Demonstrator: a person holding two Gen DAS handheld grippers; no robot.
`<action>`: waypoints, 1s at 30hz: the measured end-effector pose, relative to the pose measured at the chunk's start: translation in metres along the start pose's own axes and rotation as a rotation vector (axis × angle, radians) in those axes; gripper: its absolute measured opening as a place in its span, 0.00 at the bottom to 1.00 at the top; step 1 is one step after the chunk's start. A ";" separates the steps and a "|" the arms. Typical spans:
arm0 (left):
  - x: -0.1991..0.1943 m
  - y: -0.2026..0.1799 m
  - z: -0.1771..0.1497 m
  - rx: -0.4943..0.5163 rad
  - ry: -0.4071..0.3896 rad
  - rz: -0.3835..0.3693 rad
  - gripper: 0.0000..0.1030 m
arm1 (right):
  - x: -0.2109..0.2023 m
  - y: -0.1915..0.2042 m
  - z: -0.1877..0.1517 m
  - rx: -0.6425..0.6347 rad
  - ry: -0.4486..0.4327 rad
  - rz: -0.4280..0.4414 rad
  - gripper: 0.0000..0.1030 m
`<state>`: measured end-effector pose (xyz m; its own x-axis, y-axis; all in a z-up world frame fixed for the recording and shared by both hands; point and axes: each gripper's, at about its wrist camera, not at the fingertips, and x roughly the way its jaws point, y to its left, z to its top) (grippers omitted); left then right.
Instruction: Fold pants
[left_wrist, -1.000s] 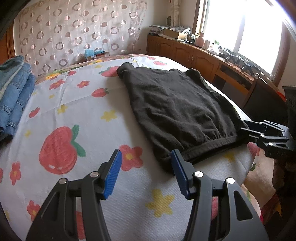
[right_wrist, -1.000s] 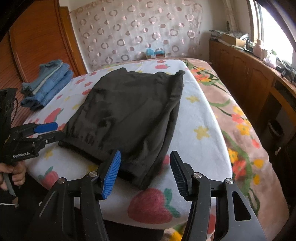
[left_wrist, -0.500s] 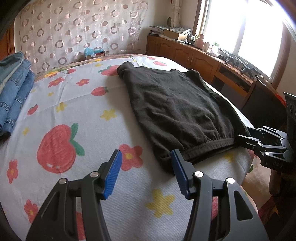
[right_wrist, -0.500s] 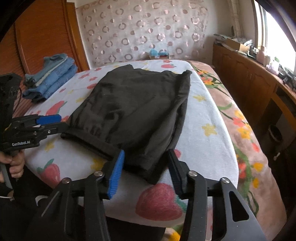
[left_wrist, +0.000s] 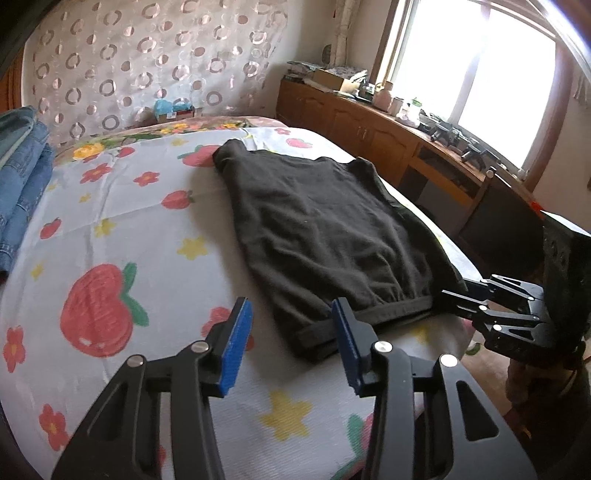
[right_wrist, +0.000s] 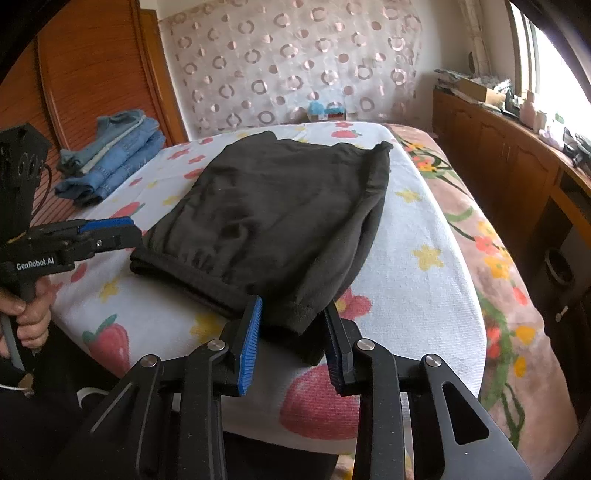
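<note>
Black pants (left_wrist: 325, 229) lie folded flat on the strawberry-print bed cover (left_wrist: 122, 240), near edge toward me; they also show in the right wrist view (right_wrist: 280, 221). My left gripper (left_wrist: 291, 336) is open, its jaws either side of the near left corner of the pants. It shows from the side in the right wrist view (right_wrist: 110, 230). My right gripper (right_wrist: 291, 332) is open, with the near right corner of the pants between its blue pads (right_wrist: 251, 343). It also shows in the left wrist view (left_wrist: 458, 295) at that corner.
A stack of folded blue jeans (right_wrist: 110, 162) lies at the far left of the bed (left_wrist: 22, 184). A wooden cabinet (left_wrist: 388, 133) with clutter runs under the window on the right. A patterned headboard (right_wrist: 295, 62) stands at the back.
Both grippers have moved forward to the near corners of the pants. The right gripper's jaws now straddle the right corner. Both stay open.
</note>
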<state>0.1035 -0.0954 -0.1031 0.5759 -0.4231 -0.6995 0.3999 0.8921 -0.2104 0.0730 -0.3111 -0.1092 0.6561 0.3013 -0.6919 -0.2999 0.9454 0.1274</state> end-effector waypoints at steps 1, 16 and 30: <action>0.001 -0.001 0.001 0.001 0.005 -0.004 0.40 | 0.000 0.000 0.000 0.000 0.000 0.000 0.29; 0.015 -0.007 -0.005 0.019 0.048 0.017 0.38 | -0.001 0.005 0.001 -0.007 0.004 0.025 0.21; -0.005 -0.017 0.000 0.032 0.000 -0.076 0.03 | -0.007 0.001 0.012 0.003 -0.035 0.083 0.08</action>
<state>0.0941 -0.1082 -0.0961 0.5432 -0.4896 -0.6821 0.4649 0.8519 -0.2412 0.0764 -0.3110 -0.0956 0.6526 0.3832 -0.6537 -0.3527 0.9172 0.1855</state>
